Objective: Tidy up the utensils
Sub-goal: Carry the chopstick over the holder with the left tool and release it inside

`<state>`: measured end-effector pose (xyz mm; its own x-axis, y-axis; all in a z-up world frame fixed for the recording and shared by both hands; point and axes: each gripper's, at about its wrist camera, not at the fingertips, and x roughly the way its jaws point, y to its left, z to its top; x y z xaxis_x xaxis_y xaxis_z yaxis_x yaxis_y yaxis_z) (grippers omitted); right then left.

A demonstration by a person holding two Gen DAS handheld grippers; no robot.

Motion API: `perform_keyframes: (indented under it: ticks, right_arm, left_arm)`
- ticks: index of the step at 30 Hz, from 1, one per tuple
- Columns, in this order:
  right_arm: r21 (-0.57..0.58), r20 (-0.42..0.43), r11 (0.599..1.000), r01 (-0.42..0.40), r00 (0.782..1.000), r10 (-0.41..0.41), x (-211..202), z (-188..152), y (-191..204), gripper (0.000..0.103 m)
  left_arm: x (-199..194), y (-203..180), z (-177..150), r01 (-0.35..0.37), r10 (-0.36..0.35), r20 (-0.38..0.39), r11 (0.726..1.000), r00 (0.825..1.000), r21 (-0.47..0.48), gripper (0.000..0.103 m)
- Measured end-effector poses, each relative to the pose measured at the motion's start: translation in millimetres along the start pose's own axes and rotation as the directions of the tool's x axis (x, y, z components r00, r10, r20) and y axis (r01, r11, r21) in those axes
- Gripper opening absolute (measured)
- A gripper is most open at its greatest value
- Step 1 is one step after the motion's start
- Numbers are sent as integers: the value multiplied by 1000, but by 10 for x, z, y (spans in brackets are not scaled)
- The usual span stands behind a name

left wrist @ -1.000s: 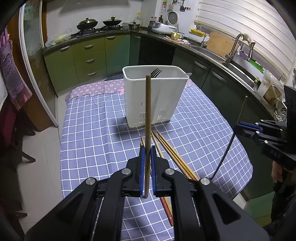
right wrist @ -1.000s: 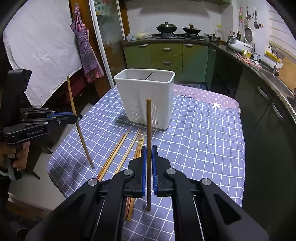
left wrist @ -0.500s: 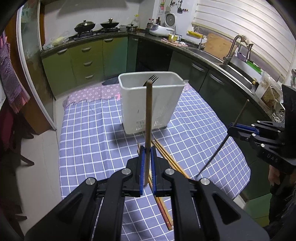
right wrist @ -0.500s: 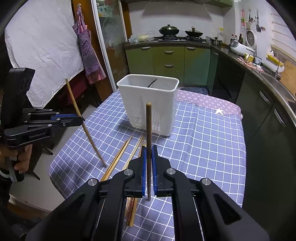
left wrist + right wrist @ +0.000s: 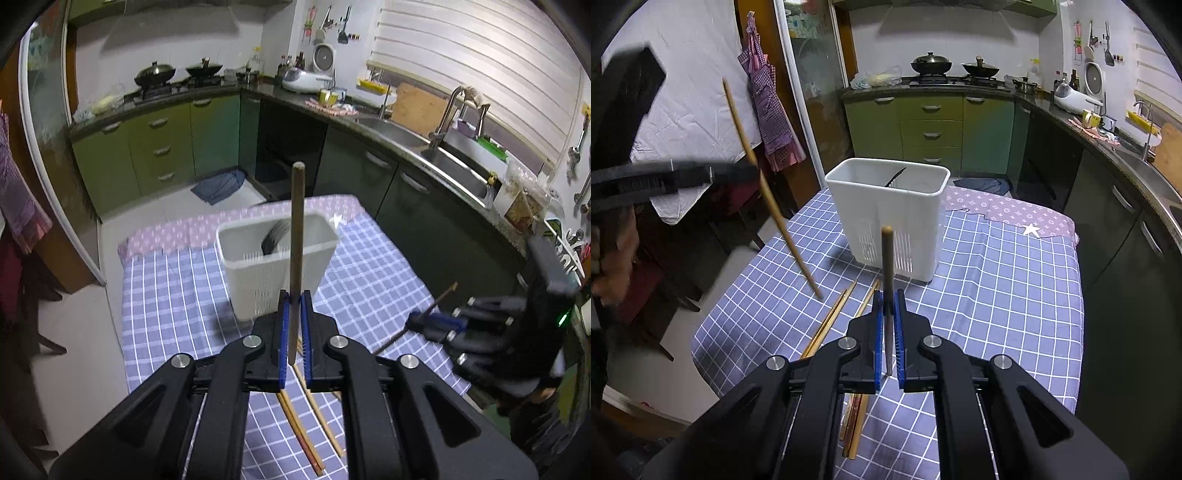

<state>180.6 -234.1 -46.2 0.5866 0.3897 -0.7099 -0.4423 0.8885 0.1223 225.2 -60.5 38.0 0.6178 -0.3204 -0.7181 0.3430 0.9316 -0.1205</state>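
Note:
My left gripper [image 5: 294,325] is shut on a brown chopstick [image 5: 296,236] held upright, above the table and short of the white utensil holder [image 5: 275,267]. My right gripper [image 5: 887,328] is shut on another chopstick [image 5: 887,280], also upright, in front of the holder [image 5: 890,218]. A dark fork [image 5: 894,176] stands in the holder. Several chopsticks [image 5: 300,417] lie on the checked cloth below both grippers; they also show in the right wrist view [image 5: 831,321]. Each view shows the other gripper: the right one [image 5: 436,322] and the left one [image 5: 701,173].
The table carries a blue checked cloth [image 5: 997,295] with a purple strip at the far end. Kitchen counters and a sink [image 5: 454,173] run along the right. Green cabinets [image 5: 931,129] stand behind. A chair [image 5: 646,291] stands left of the table.
Both grippers have risen with their chopsticks. The left one has lifted well above the table and toward the holder, so I see into its top. The right chopstick's tip has left the cloth.

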Motion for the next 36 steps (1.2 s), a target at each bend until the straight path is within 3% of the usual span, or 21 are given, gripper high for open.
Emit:
perform_keyframes:
  ticks: [10,15,21,27,29,33,36]
  right_arm:
    - [2,-6,1000,-12,1000,12,30,-12,-42,6]
    - [4,10,1000,-28,1000,27,-58,65,-70,7]
    - [-2,98,999,-33,995,33,-483,399,-104,7]
    - [22,242,999,-46,970,40,-997,975,-159,7]
    - [35,289,998,-53,956,40,-1106,1187,-168,6]
    - [79,337,996,-50,941,20,-1082,1577,-217,7]
    - [125,333,991,-45,943,1,-868,1796,-311,7]
  left_arm:
    - [-410,-114,769,-59,54,154,998,987,31,6]
    - [-269,-34,1012,-124,118,186,992,975,18,6]
    - [263,250,955,-131,134,101,991,986,-35,6]
    - [713,409,764,-128,129,17,991,992,-46,7]
    - [812,429,715,-142,142,0,989,990,-40,23]
    - [835,462,623,-149,149,6,988,989,-44,24]
    - [744,475,554,-138,139,19,989,990,-50,26]
